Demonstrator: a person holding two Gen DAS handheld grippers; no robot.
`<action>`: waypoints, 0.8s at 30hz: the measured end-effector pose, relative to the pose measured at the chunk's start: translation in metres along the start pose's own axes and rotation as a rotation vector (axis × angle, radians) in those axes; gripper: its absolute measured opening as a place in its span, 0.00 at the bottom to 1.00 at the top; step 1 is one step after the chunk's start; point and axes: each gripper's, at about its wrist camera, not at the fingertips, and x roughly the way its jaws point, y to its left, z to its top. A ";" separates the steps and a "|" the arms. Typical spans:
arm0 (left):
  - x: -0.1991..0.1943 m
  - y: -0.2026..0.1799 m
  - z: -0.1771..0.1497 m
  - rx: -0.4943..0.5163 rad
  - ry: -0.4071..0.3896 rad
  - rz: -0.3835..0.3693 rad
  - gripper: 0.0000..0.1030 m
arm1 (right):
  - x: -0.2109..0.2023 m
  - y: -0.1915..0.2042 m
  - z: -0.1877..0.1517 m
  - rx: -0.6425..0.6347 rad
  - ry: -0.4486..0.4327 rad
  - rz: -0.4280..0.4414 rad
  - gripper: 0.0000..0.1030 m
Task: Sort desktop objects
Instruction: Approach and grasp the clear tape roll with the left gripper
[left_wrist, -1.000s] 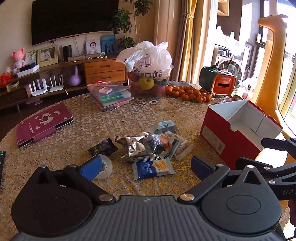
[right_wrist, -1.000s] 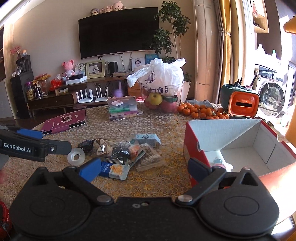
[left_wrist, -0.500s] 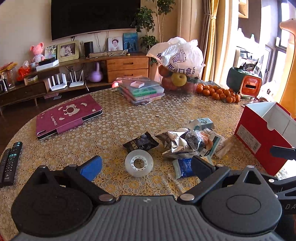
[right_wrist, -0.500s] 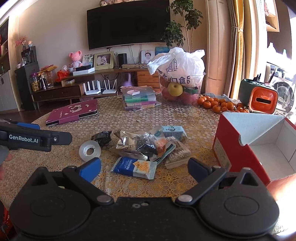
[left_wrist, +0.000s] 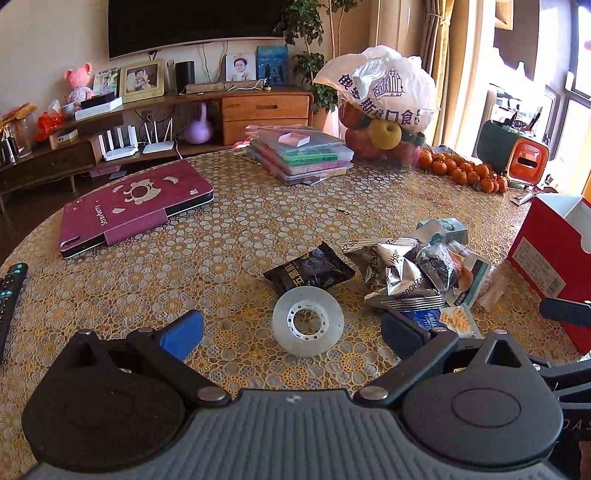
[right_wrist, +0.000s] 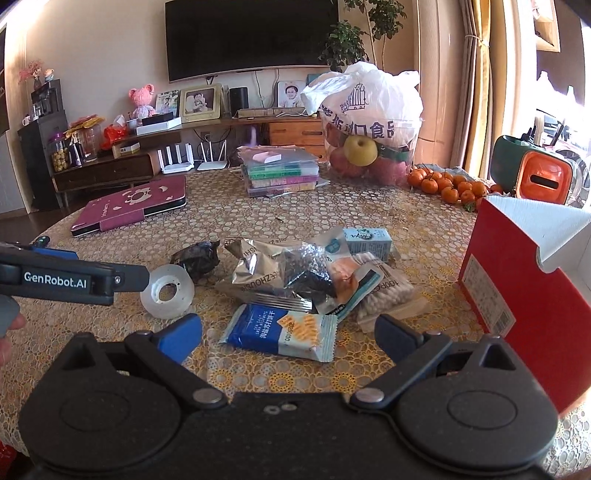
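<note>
1. Worktop (left_wrist: 229, 236): round, gold lace-pattern cover, fills the middle of both views. The loose clutter sits lower centre to lower right of the left wrist frame.

2. Red box (right_wrist: 517, 295): open top, white inside, right edge of both frames. Likely the bin for the sorted bits; that is a judgement from the task only.

3. Snack pile (left_wrist: 402, 273): silver and dark wrappers heaped centre right, between the box and the tape. A black packet (left_wrist: 310, 271) lies just above the tape, close but whether touching I cannot tell.

4. Blue biscuit packet (right_wrist: 280, 332): flat, directly ahead of the right hand-held gripper (right_wrist: 288, 334), between its two fingers in the frame, long axis running left to right across the gap.

5. Tape roll (left_wrist: 307, 321): clear, lying flat with the hole up, lower centre of the left frame. It sits straight ahead of the left hand-held gripper (left_wrist: 291, 330), between the finger lines and slightly right of centre. Round, so no long axis to line up with.

6. Left hand-held gripper: fingers spread wide, nothing held. Nearer the tape than the right one, so the tape looks like its pick.

7. Right hand-held gripper: also spread wide, nothing held. In its frame the tape lies lower left, off its line.
</note>
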 end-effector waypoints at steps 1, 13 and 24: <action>0.004 0.001 0.000 -0.004 0.003 -0.004 1.00 | 0.004 0.000 0.000 0.003 0.004 0.001 0.98; 0.042 0.002 -0.003 0.003 0.037 -0.004 1.00 | 0.046 0.005 -0.005 0.023 0.057 -0.031 0.98; 0.067 0.001 -0.009 0.006 0.052 0.005 1.00 | 0.071 0.006 -0.012 0.039 0.094 -0.050 0.97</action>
